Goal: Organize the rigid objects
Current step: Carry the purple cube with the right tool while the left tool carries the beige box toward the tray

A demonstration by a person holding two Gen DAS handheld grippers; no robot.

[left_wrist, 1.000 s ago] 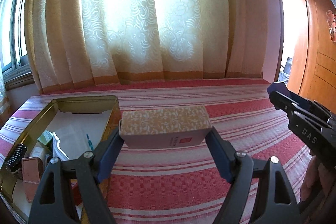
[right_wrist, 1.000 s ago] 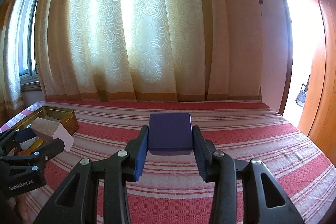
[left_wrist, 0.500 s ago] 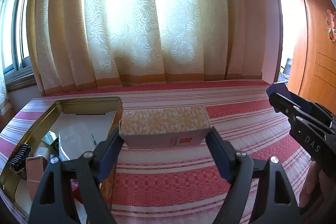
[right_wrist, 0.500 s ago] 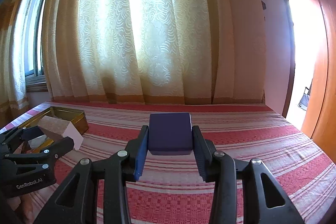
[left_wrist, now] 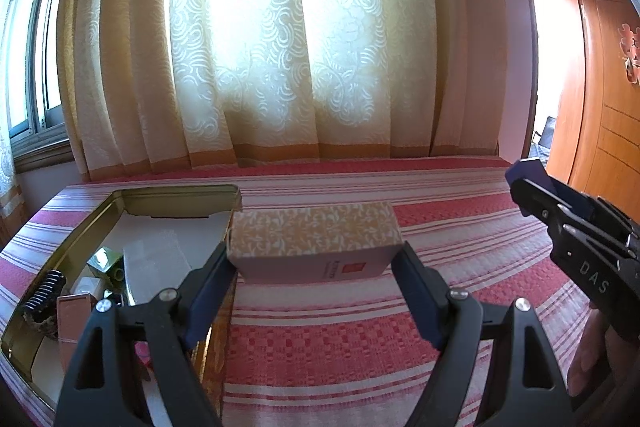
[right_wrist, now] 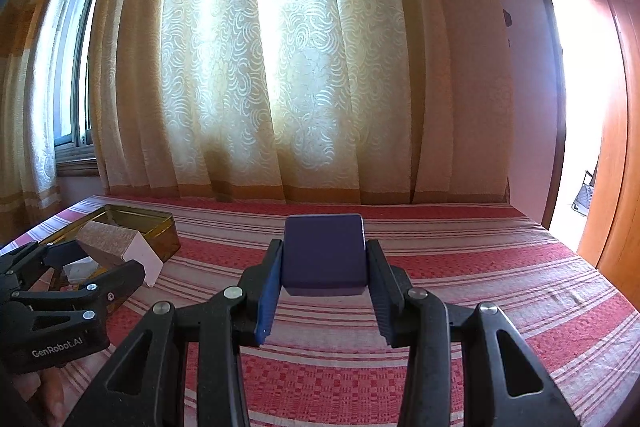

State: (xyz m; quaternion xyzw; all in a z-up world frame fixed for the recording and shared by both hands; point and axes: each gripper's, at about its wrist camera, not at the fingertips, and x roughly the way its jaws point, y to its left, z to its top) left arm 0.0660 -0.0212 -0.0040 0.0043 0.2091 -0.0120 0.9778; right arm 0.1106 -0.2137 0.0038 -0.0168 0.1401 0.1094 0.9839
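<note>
Patterned box [left_wrist: 314, 233] pinched end to end by left gripper [left_wrist: 316, 267], carried clear of striped bedcover [left_wrist: 440, 227], right beside gold tin [left_wrist: 176, 193]. Purple box [right_wrist: 324, 253] clamped between fingers of right gripper [right_wrist: 324, 283], also aloft, well apart from tin. Judged risks: wide, smooth cardboard slipping or swivelling from its narrow end grip; corner catching tin's rim on lowering; landing atop comb [left_wrist: 42, 291] and small items already crowding tin's near end.
</note>
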